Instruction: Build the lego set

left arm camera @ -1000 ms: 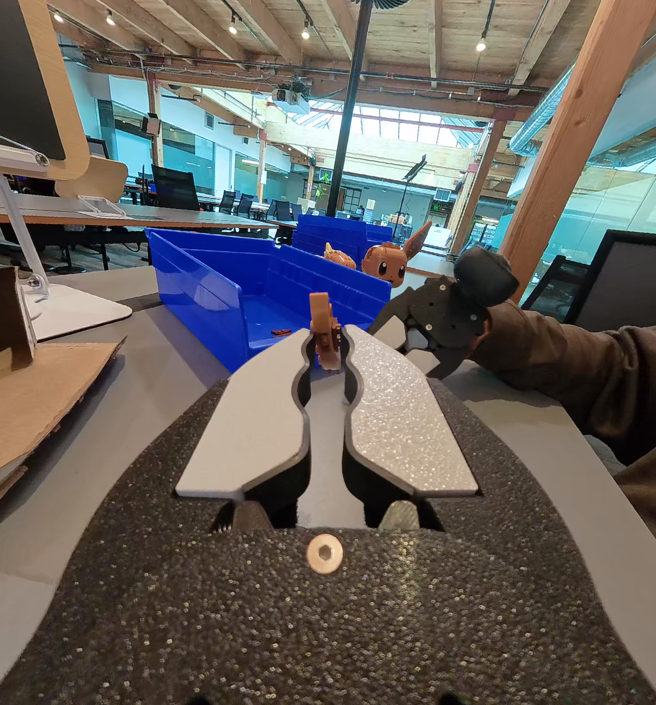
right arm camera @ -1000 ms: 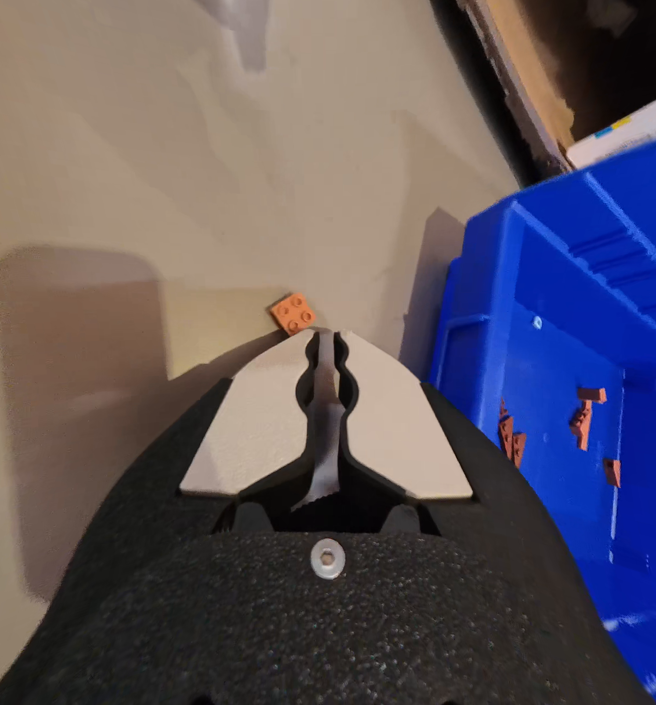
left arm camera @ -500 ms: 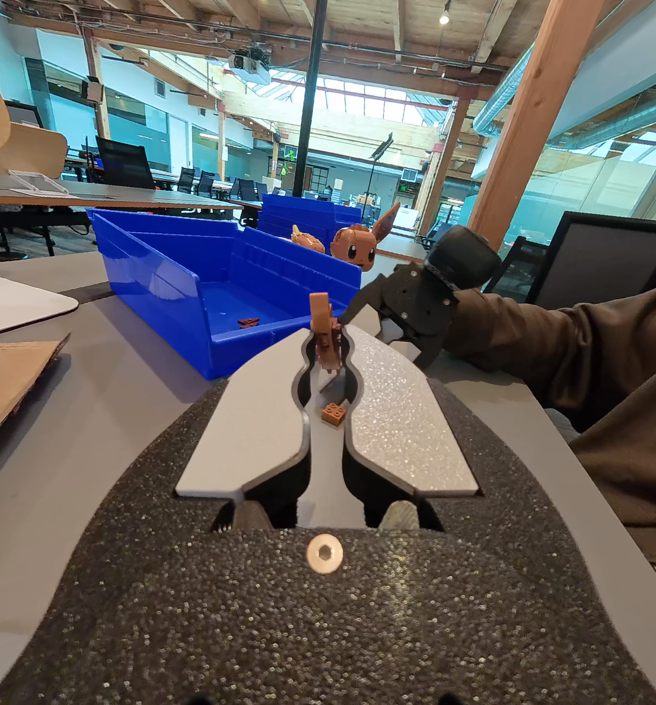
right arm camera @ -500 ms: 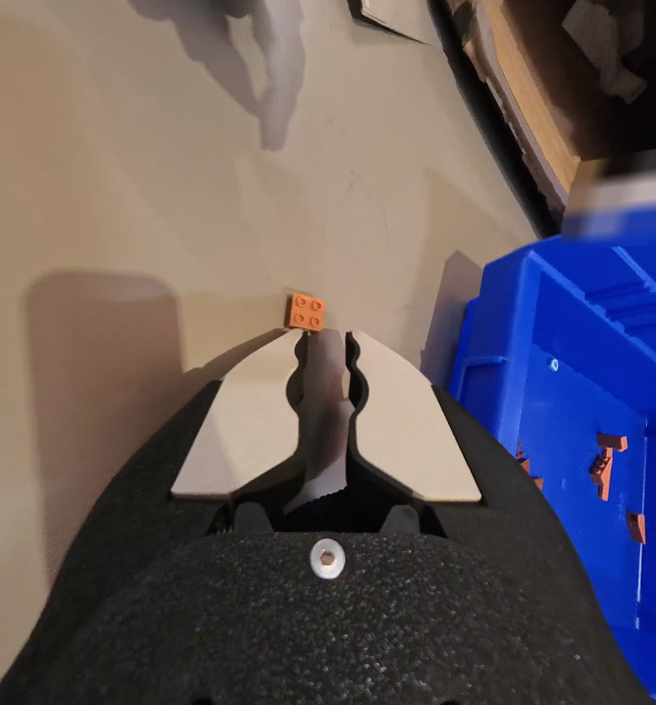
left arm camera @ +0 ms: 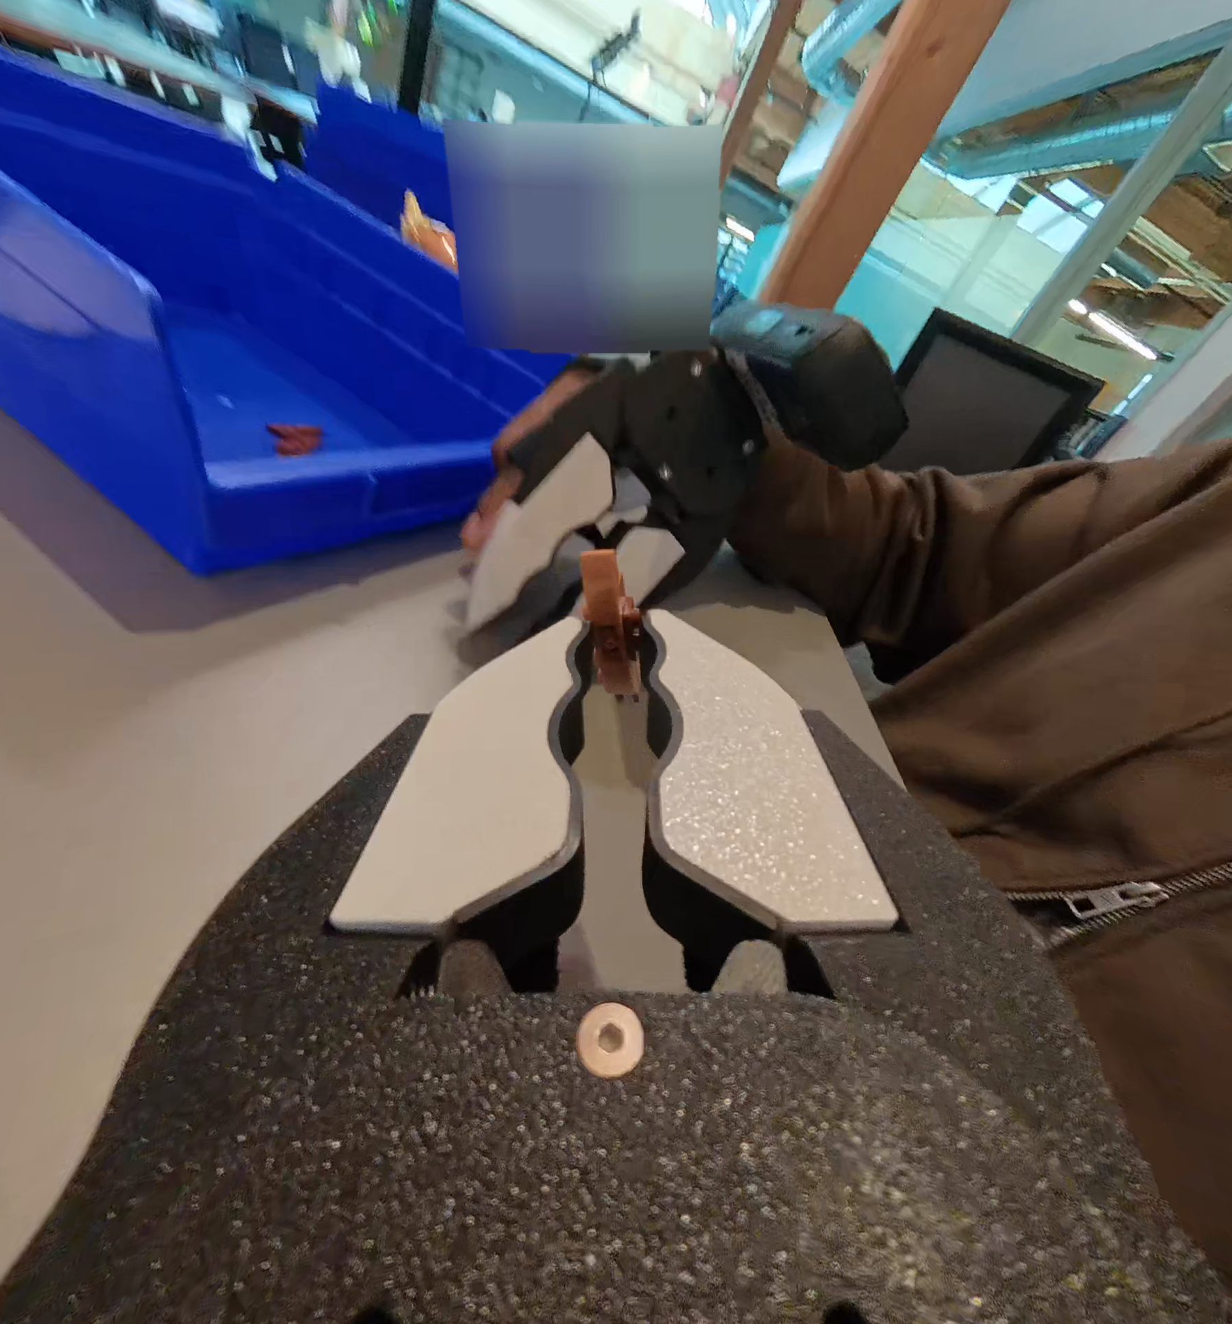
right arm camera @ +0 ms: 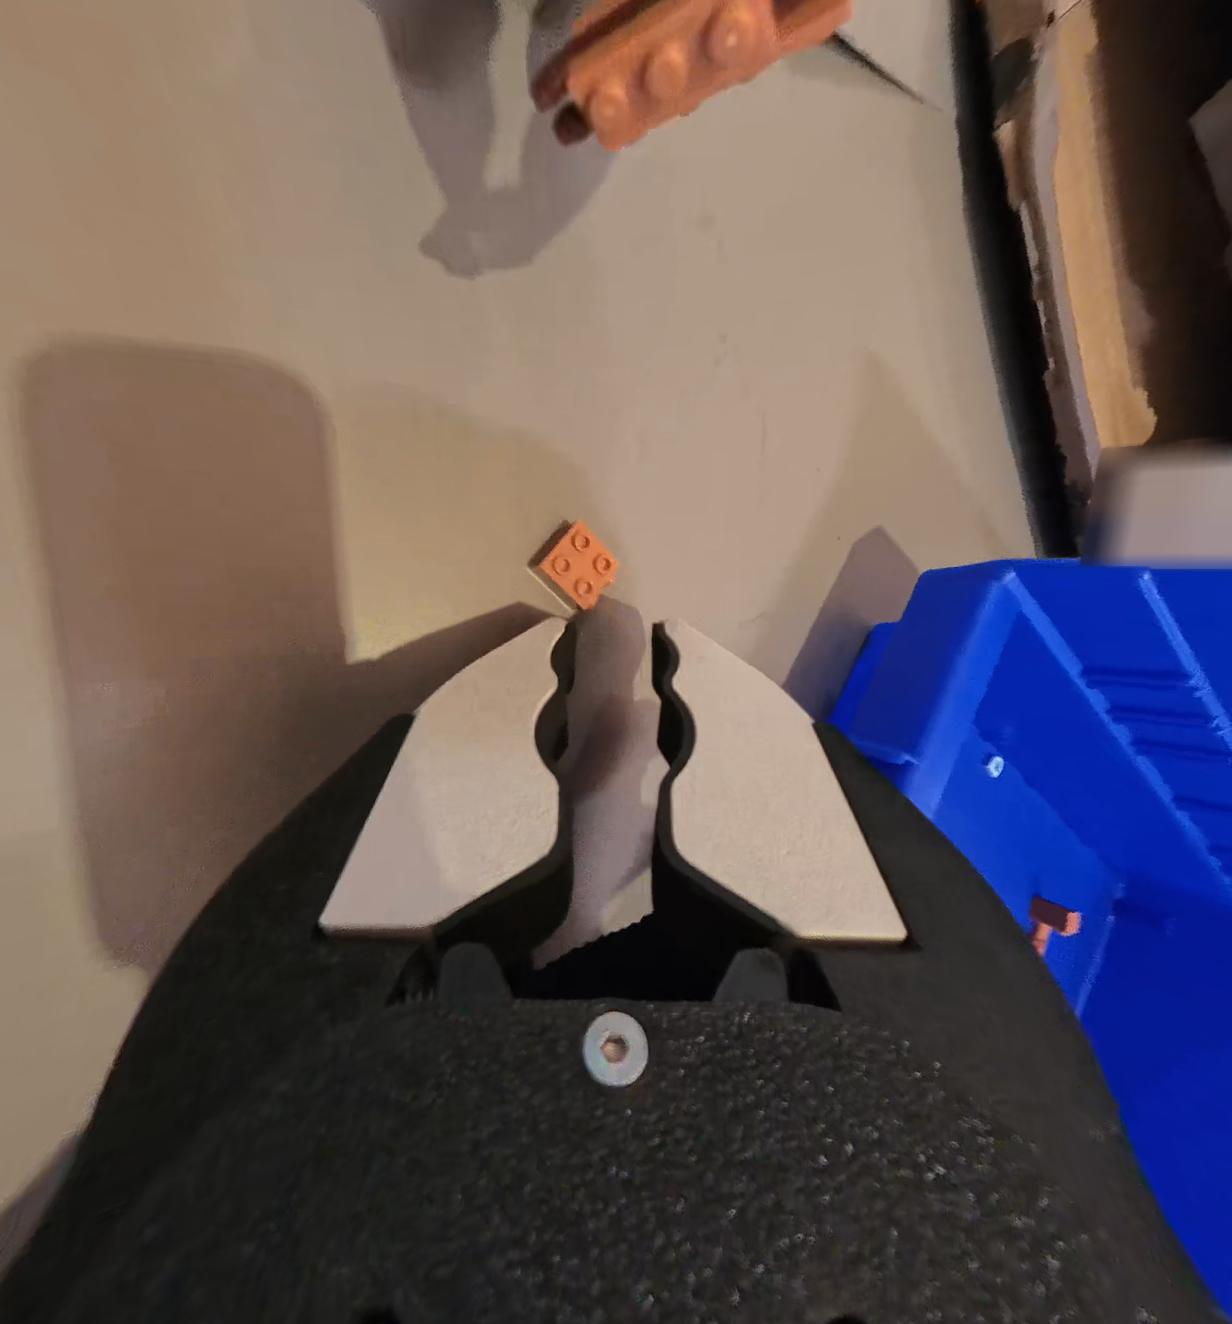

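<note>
Right now the left tongs (left arm camera: 609, 634) are clenching a brown brick assembly (left arm camera: 607, 623), pads pressing both sides, piece standing upright above the grey desk (left arm camera: 169, 716). Just beyond, the right tongs (right arm camera: 609, 627) are hanging released, tips parted with nothing between them, pointing down at a small orange four-stud plate (right arm camera: 576, 566) lying flat on the desk just past the left fingertip (right arm camera: 552, 630). Plate is sitting corner-on to the tips, so I'd judge squaring the tongs to its flat sides and centring over it before closing would be helping; a corner pinch could flick it. Farther off, a blue bin (left arm camera: 169, 372) is sitting beside them with a few brown pieces (left arm camera: 296, 438) inside.
</note>
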Demonstrator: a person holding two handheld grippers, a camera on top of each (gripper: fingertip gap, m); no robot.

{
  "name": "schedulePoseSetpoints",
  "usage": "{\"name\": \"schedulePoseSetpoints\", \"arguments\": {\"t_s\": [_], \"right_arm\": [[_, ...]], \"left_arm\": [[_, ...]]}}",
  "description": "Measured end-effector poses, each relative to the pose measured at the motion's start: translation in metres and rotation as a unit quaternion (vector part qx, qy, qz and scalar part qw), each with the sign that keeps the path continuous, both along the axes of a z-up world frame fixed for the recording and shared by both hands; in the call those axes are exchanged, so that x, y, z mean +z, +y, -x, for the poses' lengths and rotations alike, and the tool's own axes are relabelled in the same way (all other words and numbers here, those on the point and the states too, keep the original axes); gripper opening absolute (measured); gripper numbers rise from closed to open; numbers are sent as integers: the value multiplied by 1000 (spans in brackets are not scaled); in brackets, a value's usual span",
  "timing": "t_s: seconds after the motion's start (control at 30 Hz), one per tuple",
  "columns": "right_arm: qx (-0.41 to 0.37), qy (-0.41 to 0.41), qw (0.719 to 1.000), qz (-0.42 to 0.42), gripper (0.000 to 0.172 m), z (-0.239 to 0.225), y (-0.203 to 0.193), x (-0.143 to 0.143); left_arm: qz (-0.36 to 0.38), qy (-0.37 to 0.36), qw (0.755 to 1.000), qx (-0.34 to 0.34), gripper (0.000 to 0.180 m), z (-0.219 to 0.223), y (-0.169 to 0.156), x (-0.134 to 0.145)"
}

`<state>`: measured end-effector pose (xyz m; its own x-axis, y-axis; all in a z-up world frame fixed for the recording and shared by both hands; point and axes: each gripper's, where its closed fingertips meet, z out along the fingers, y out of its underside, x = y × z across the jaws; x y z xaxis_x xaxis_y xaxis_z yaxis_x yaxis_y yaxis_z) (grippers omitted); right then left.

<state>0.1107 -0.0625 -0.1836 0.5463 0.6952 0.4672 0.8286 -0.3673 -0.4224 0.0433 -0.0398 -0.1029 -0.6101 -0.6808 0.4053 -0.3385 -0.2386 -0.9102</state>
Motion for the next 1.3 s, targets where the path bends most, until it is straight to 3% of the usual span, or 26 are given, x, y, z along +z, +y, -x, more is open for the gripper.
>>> {"name": "schedulePoseSetpoints", "arguments": {"t_s": [0.17,0.4,0.57,0.73,0.87,1.0,1.3], "right_arm": [[49,-21,997,59,31,8,0,1],[99,-56,981,158,36,9,3,-3],[112,-37,977,176,18,20,3,-6],[60,5,992,115,16,26,9,-4],[16,38,998,-37,16,28,24,16],[12,49,991,-125,17,33,24,40],[20,43,987,-155,16,49,25,57]], "left_arm": [[11,69,997,-15,12,2,-3,-13],[18,74,997,-23,12,4,-4,-13],[17,85,996,-31,12,6,-5,-16],[15,94,995,-19,12,5,-2,-19],[14,105,994,4,12,1,1,-22],[21,116,993,26,12,-3,0,-23],[11,130,990,47,12,-6,2,-28]]}}
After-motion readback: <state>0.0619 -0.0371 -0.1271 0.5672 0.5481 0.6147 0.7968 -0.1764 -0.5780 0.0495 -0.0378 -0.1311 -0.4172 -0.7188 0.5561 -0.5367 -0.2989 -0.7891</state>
